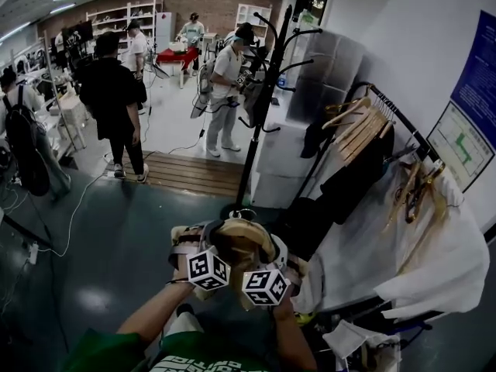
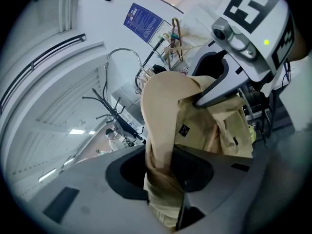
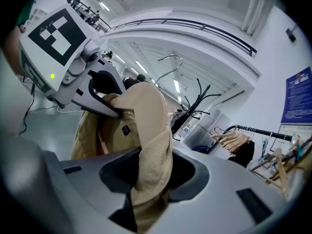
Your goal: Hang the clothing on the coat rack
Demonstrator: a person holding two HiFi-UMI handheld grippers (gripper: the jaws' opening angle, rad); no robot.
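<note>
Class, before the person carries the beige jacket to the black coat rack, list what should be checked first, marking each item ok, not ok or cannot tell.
1. Left gripper shut on the beige jacket: ok.
2. Right gripper shut on the jacket: ok.
3. Hanger hook sticks up free above the jacket: ok.
4. Hanger seated in both shoulders: cannot tell, the cloth covers it.
5. Coat rack has a bare upper arm: ok.
6. Room around the rack: cannot tell; a person in a white top stands just behind it.
</note>
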